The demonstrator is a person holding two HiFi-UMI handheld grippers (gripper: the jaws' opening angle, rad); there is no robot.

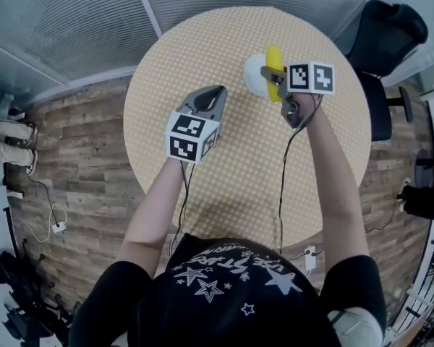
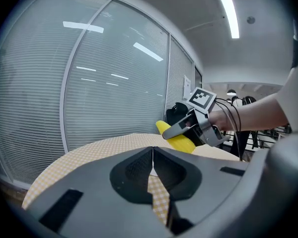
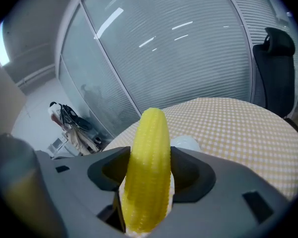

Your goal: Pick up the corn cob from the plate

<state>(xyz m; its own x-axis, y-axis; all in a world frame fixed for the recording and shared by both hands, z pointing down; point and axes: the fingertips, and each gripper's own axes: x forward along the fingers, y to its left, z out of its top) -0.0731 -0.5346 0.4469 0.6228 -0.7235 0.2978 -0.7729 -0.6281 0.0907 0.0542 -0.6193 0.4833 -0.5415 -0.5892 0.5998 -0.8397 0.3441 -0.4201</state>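
Right gripper: clamped on the yellow ribbed corn cob.
Corn cob: over the small white round plate, on the beige checked round table.
Left gripper: jaws together, empty.

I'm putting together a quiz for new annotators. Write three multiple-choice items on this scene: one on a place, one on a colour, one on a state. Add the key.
1. Where is the corn cob?
A. on the floor
B. between the right gripper's fingers
C. between the left gripper's fingers

2. What colour is the plate?
A. white
B. red
C. black

3. How do the left gripper's fingers stand?
A. wide apart
B. clamped on the plate
C. shut together on nothing

Key:
1 B: the right gripper view shows the cob clamped between that gripper's fingers.
2 A: the head view shows a white plate on the checked table.
3 C: the left gripper view shows its fingers meeting with nothing between them.
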